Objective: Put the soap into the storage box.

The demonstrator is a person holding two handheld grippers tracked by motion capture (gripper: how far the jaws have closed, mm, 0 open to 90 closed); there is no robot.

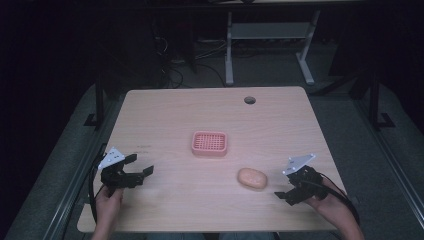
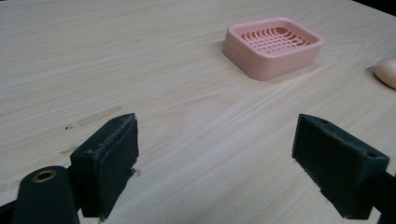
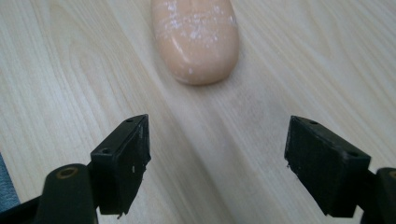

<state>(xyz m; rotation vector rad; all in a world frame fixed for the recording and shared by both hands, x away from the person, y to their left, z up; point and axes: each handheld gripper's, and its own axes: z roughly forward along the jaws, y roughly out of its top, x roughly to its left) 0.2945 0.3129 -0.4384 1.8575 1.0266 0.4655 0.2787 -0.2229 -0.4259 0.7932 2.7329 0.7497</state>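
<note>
Black padded jaws of the right gripper (image 3: 217,170) stand wide apart and hold nothing. Directly ahead of them, a short gap away, lies the peach soap bar (image 3: 196,39) on the wooden surface (image 3: 303,60), its long axis pointing away from the gripper. Pale flecks mark its top.

Handling judgement: the bar is likely rigid and fairly light, with a smooth, rounded skin that may slip under pressure. Take hold across the narrow width at mid-length, pads flat on the two long sides, jaws low to the surface.

In the high view, the left gripper (image 1: 142,167) also rests open and empty, well apart from the bar. The pink slotted soap dish (image 1: 209,143) sits beyond the bar, forward and to the left of the right gripper (image 1: 282,196).
</note>
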